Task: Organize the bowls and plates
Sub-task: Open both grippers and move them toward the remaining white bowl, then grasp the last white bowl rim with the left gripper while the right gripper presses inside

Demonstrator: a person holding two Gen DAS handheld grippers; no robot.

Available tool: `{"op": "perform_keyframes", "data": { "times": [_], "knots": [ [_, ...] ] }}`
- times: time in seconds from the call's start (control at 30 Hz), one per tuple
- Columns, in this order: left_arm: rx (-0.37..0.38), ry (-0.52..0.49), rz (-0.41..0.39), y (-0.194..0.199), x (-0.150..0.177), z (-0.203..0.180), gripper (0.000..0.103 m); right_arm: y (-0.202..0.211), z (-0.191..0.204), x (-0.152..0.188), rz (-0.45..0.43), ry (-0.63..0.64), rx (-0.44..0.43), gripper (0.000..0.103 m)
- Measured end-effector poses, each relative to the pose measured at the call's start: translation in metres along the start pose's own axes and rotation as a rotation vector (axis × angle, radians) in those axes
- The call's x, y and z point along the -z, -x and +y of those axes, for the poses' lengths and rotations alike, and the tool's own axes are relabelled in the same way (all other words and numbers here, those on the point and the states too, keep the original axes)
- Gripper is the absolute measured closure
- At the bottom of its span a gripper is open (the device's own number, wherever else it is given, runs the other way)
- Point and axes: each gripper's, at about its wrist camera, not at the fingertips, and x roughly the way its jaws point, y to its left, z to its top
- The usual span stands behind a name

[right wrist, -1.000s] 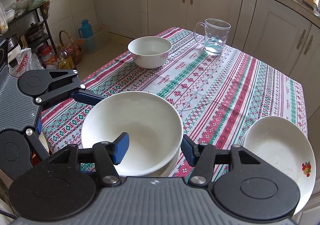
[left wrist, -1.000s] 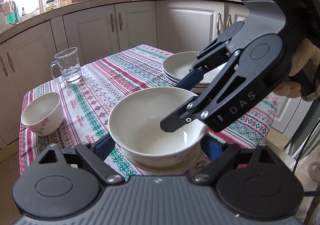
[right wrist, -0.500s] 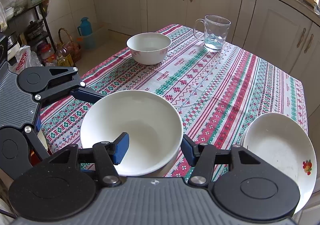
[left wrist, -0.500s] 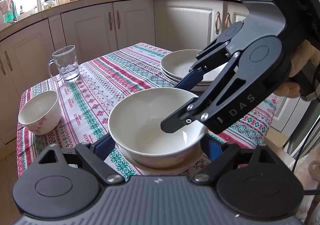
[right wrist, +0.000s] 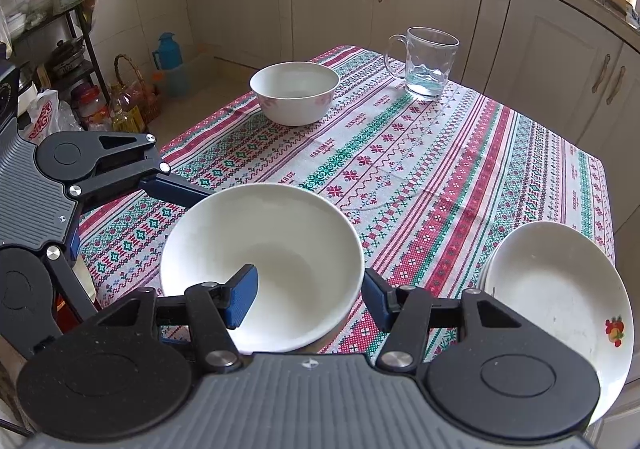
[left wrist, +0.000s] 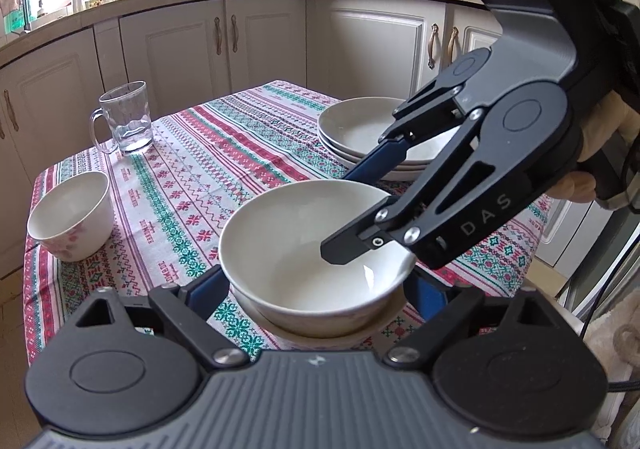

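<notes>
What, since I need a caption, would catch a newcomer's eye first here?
The big white bowl on a plate near the striped tablecloth's front edge, with the right gripper gripping its rim, one finger inside. Next, the stack of plates right of it.

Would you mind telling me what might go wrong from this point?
The right gripper pinches only one side of the bowl, so it may tip when lifted. The left gripper, whose jaws have just been opening around the bowl, could nudge it. The plate underneath sits near the edge of the table.
</notes>
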Motion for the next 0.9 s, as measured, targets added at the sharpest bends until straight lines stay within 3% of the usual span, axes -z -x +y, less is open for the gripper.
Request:
{"op": "perform_keyframes", "data": {
  "times": [0.13,0.33,0.53,0.9],
  "knots": [
    [-0.029,-0.036,-0.008,0.004,0.001,-0.004,0.005,0.003,0.001,0.000,-0.015,0.004,-0.010,0.029],
    [-0.039,-0.004,-0.002,0.016,0.006,0.002,0.005,0.007,0.007,-0.002,-0.034,0.028,0.001,0.009],
    [-0.085,0.033,-0.012,0.037,0.013,0.014,0.005,0.013,0.013,-0.006,-0.056,0.052,0.004,0.002],
    [-0.288,0.144,-0.074,0.043,0.017,0.073,0.005,0.011,0.021,-0.040,-0.104,0.114,0.020,0.000]
  ]
}}
